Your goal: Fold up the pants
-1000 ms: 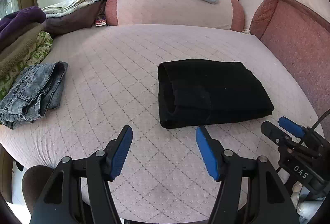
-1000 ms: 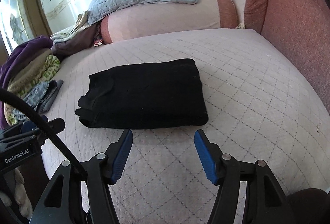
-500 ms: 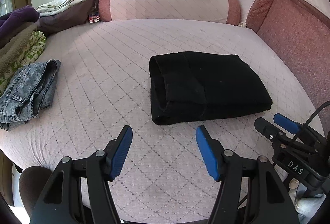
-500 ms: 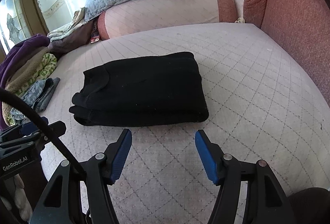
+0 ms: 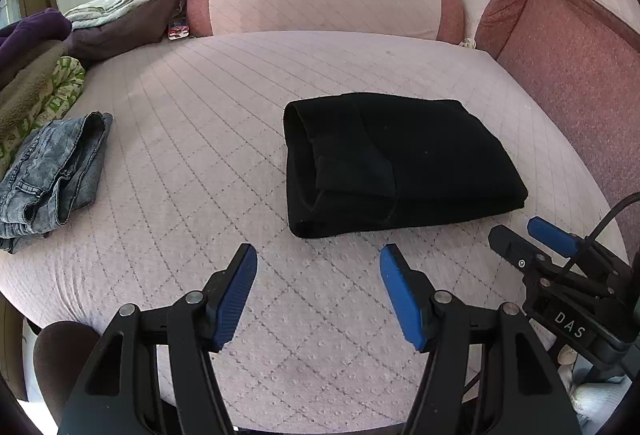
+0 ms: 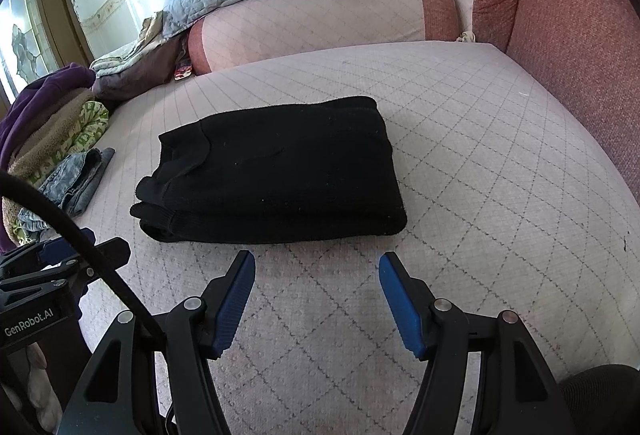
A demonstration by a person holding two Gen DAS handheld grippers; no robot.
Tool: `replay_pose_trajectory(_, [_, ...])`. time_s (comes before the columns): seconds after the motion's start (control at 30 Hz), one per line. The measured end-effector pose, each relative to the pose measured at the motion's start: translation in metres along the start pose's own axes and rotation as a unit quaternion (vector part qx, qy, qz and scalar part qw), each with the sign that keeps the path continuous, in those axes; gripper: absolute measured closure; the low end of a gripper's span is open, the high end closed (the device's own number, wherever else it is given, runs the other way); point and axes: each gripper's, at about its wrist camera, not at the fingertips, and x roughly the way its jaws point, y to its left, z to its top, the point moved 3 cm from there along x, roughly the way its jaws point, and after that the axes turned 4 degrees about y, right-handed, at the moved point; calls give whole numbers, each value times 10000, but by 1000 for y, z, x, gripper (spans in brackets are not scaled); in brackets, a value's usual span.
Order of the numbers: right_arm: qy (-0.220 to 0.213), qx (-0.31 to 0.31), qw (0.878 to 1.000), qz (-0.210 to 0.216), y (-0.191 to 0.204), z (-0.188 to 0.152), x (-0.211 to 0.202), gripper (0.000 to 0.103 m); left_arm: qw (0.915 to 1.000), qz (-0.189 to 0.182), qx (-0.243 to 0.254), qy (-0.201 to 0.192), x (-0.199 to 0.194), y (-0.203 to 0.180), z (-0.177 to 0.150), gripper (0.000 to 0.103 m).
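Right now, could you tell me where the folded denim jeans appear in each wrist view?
Left wrist: denim jeans at the far left, halfway up.
Right wrist: denim jeans at the left edge, smaller, behind the cable.
Shared landmark: folded black pants, to their right in both.

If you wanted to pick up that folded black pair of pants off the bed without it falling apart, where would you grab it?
Probably along the near long edge of the black pants, coming in low from the front. There the stacked layers show as a thick edge facing both grippers. The left gripper could pinch near the layered left end, the right gripper near the rounded right corner, so all layers lift together. Both are open, holding nothing.
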Motion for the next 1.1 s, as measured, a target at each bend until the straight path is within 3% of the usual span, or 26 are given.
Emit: replay_pose_trajectory(1.1, [5, -33, 10000, 7, 3, 0, 1, 33, 9999, -103, 4, 32, 2, 5, -1, 40])
